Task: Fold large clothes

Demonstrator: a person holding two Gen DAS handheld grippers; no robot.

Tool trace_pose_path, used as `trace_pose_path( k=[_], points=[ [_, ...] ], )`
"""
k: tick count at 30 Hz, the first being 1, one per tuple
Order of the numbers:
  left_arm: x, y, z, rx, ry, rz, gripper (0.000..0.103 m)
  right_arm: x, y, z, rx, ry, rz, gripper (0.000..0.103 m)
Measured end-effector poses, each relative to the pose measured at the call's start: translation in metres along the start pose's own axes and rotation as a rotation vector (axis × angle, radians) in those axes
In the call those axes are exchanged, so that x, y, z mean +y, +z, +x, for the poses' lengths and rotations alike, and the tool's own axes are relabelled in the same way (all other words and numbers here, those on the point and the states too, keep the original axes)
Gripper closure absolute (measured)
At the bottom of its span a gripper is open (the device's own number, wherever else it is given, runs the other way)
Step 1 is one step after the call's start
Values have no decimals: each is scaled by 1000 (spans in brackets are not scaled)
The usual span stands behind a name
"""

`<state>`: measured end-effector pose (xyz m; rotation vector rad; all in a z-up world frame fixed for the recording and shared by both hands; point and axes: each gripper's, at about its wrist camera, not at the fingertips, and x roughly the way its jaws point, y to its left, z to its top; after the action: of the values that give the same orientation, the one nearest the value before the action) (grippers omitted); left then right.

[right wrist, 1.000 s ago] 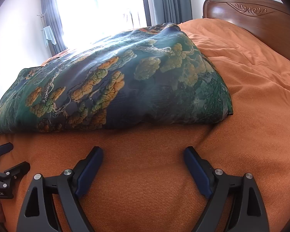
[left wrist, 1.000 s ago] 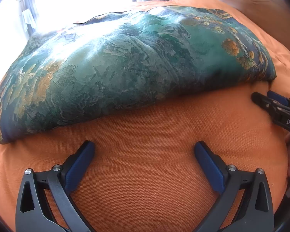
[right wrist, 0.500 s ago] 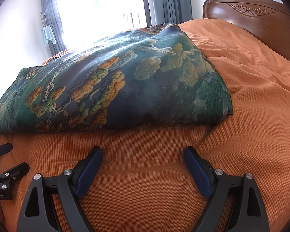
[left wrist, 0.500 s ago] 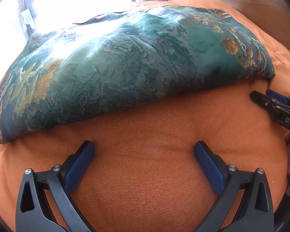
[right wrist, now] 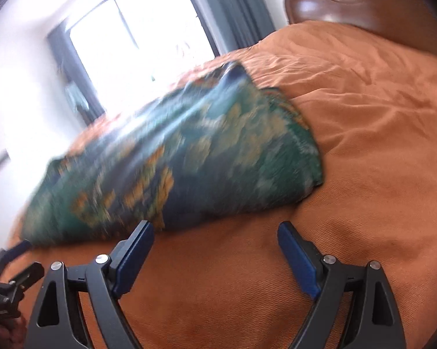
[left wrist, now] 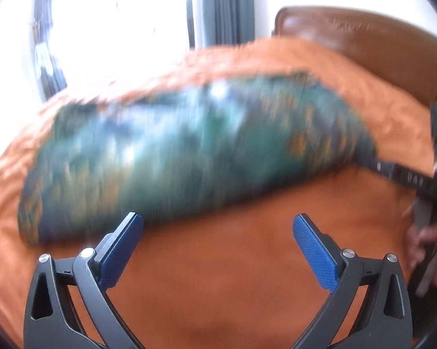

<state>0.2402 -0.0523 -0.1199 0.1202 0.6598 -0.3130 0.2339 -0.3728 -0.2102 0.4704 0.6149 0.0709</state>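
A folded green and blue garment (left wrist: 189, 157) with gold patterns lies in a thick bundle on the orange bedspread (left wrist: 233, 276). In the left wrist view my left gripper (left wrist: 217, 225) is open just short of the bundle's near edge, nothing between its blue pads. In the right wrist view the same garment (right wrist: 174, 168) appears, blurred, and my right gripper (right wrist: 215, 232) is open and empty in front of it. The right gripper (left wrist: 399, 174) also shows at the right edge of the left wrist view, near the bundle's right corner. The left gripper (right wrist: 17, 264) shows at the lower left of the right wrist view.
A brown wooden headboard (right wrist: 364, 3) stands at the right end of the bed. A bright window (right wrist: 136, 43) with grey curtains is behind the bed. Wrinkled orange bedspread (right wrist: 378, 116) stretches to the right of the garment. A hand (left wrist: 428, 247) holds the right gripper.
Both views have lifted and tilted, so more of the window and headboard shows and the garment sits lower. The right wrist view has rolled. Both grippers stay open; the garment lies where it was.
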Motion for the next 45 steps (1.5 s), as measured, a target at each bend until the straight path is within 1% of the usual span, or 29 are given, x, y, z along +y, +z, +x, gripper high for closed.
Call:
trace_pose_path(
  k=[2,3,4,5,6,8,9,11,13,14,16,17,18,20,22,24,25,27,29,31,33,35,36,38,40,41,42,43,45],
  points=[
    [0,23,1,-37,-67,-19,1,-18,5,-2,-13,74,129,14],
    [-2,33,5,-45,-109,-22,0,-28,6,2,2,104,200,14],
    [-5,40,14,-45,-151,-13,0,-37,7,7,19,108,266,14],
    [-10,44,25,-32,-190,15,0,-43,10,11,27,106,311,14],
    [-20,45,44,12,-217,77,0,-50,14,15,24,114,369,14],
    [-37,39,78,123,-196,174,0,-59,25,19,6,140,452,14],
    [-43,32,93,155,-173,213,0,-62,32,23,3,151,488,13],
    [-48,23,102,167,-155,254,0,-68,42,40,33,137,559,11],
    [-48,23,99,165,-164,249,0,-74,49,60,61,101,609,10],
    [-47,25,97,173,-177,240,0,-75,53,68,68,89,603,12],
    [-37,34,86,196,-213,198,1,-70,58,65,26,57,572,32],
    [-30,41,79,202,-234,169,1,-68,59,61,10,43,548,47],
    [-23,51,68,206,-264,135,1,-65,60,55,-6,44,525,57],
    [-14,70,49,191,-290,112,1,-55,62,41,-49,46,448,63],
    [-15,98,29,158,-290,137,1,-35,68,28,-89,12,325,65],
    [-20,124,17,143,-290,165,1,-21,73,17,-121,-10,256,68],
    [-26,140,13,148,-296,176,1,-12,76,11,-138,-10,213,68],
    [-32,159,11,170,-311,181,1,12,83,-1,-179,-38,112,68],
    [-42,175,17,200,-324,178,1,25,87,-11,-210,-11,92,68],
    [-48,187,26,235,-340,157,1,44,88,-21,-247,-6,4,69],
    [-46,198,29,300,-430,112,1,67,84,-30,-284,-13,-131,69],
    [-46,209,37,394,-539,72,1,86,78,-41,-315,-13,-226,69],
    [-45,215,38,422,-554,68,1,97,76,-43,-330,-12,-275,69],
    [-46,223,34,435,-550,77,1,123,70,-49,-352,-8,-381,69],
    [-48,229,24,428,-557,99,1,152,63,-50,-377,1,-515,69],
    [-48,231,21,423,-547,111,1,167,54,-54,-389,7,-582,69],
    [-49,232,20,425,-516,125,0,184,44,-59,-407,15,-654,69],
    [-48,230,22,429,-461,143,1,198,34,-61,-431,27,-726,69],
    [-45,222,23,412,-316,207,2,217,20,-64,-450,57,-807,70]
  ],
)
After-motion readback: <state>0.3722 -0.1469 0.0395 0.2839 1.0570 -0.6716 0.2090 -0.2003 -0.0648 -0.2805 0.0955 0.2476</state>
